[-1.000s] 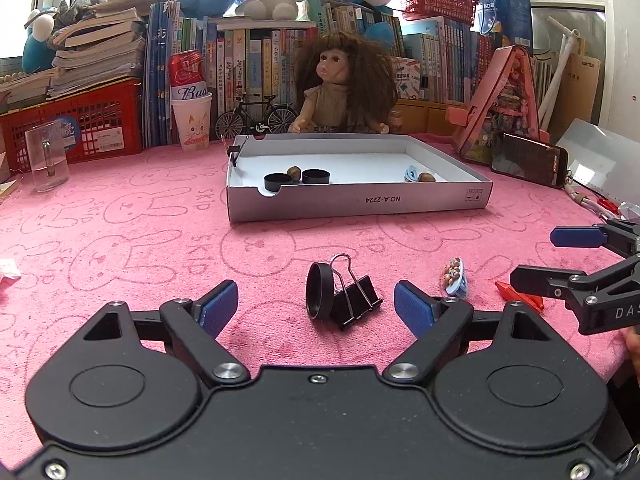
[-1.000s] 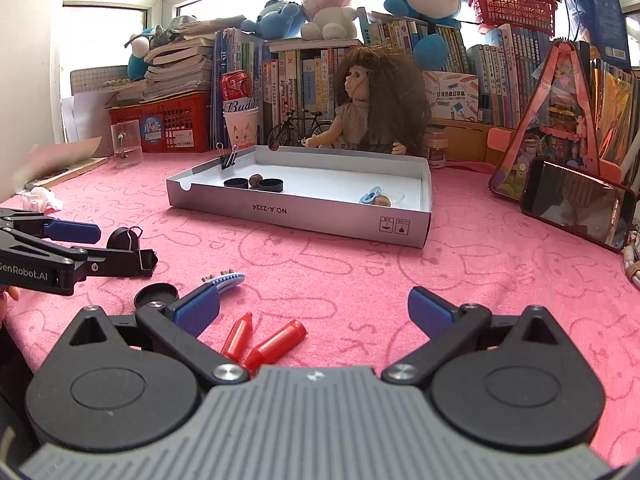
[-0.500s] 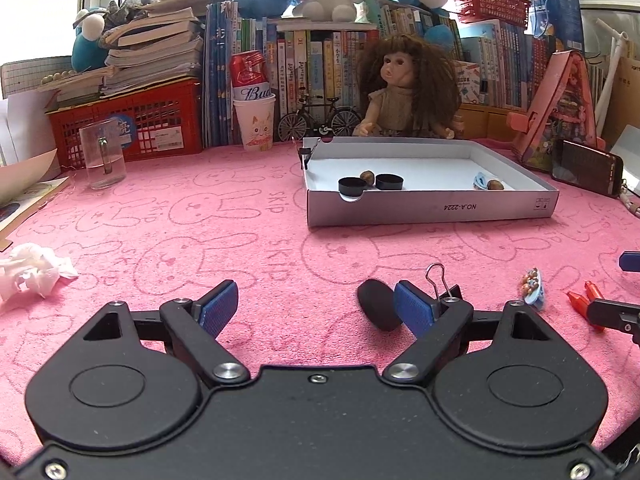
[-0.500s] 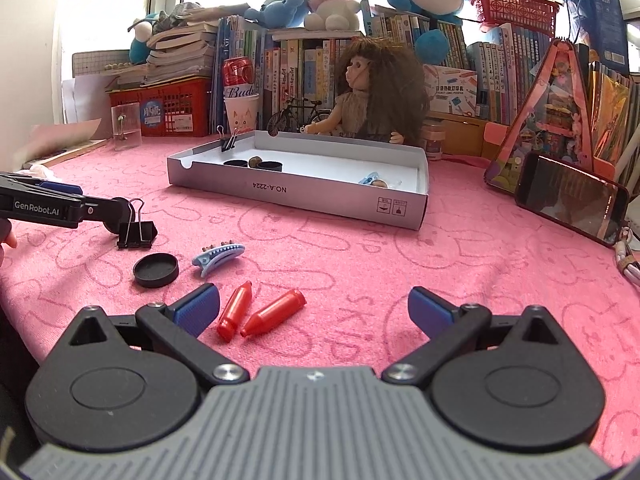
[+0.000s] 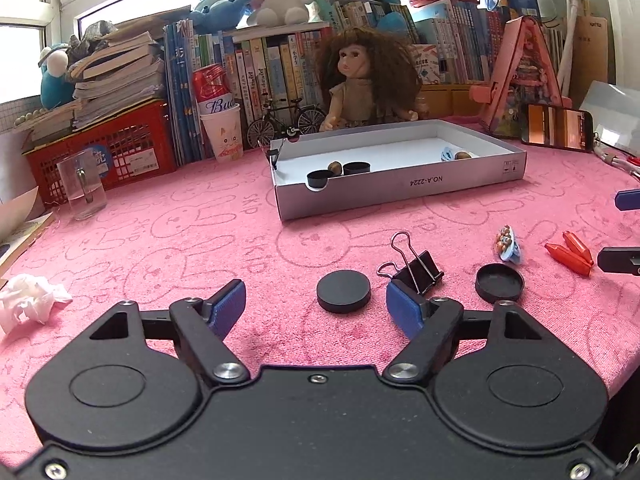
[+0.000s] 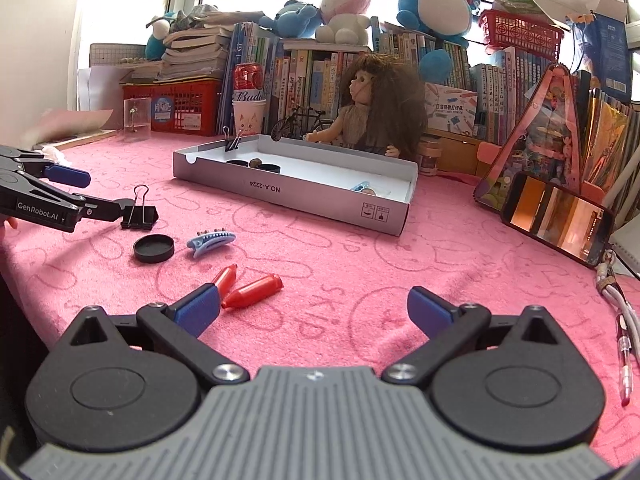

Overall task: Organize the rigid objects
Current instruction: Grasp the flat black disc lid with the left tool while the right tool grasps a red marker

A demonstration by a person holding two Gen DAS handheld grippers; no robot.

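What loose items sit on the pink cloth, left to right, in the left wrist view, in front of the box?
Crumpled tissue → flat black cap → binder clip → open-side-up black cap → blue hair clip → red pen caps.

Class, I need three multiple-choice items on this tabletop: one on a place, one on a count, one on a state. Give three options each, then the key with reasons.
1. The binder clip on the pink cloth lies:
A. between the two black caps
B. against the glass
C. under the phone

2. How many red pen caps lie on the cloth?
A. one
B. two
C. four

3. The black cap nearest the hair clip lies:
A. on its edge
B. hollow side down
C. hollow side up

Key: 1 A, as the left wrist view shows a cap on each side of the clip. 2 B, as both views show a pair lying side by side. 3 C, as its raised rim and sunken inside show.
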